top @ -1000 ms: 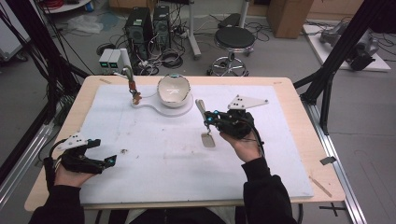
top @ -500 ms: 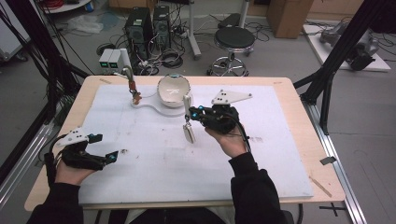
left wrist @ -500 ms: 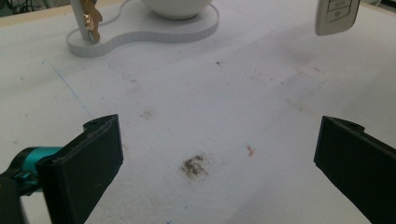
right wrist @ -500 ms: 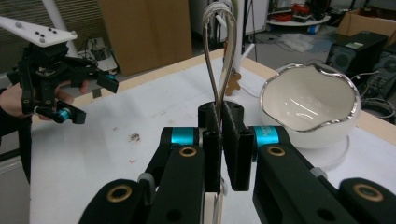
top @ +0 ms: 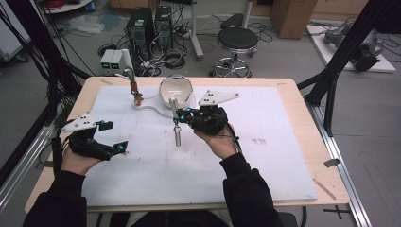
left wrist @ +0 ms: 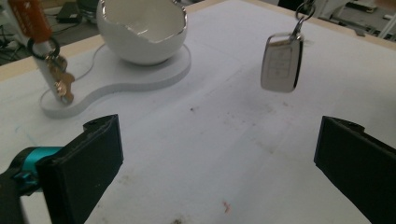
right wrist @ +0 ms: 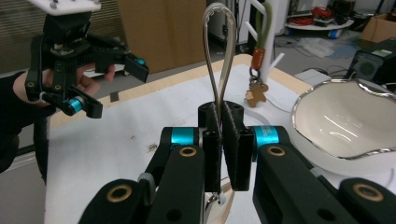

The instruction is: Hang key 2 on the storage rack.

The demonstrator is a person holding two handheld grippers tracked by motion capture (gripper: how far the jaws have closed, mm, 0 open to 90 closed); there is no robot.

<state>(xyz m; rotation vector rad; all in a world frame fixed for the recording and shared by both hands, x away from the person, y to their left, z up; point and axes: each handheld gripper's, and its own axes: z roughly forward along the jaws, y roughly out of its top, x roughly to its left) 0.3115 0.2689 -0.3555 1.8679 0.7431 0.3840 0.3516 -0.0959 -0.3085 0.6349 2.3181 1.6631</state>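
A pale wooden worktop (top: 302,118), covered by a white sheet (top: 265,161), stood on a grey floor (top: 369,118). Beyond the hand-held gripper (top: 182,115), past the worktop's far edge, were a round black stool (top: 237,40) on a chrome base, two black computer towers (top: 151,21) amid tangled cables (top: 172,59), and a small white box (top: 113,59). Black frame struts (top: 350,52) rose to that gripper's right and others (top: 33,52) to its left. A brown cardboard box (top: 291,16) stood at the far right. Lighting was even and diffuse.
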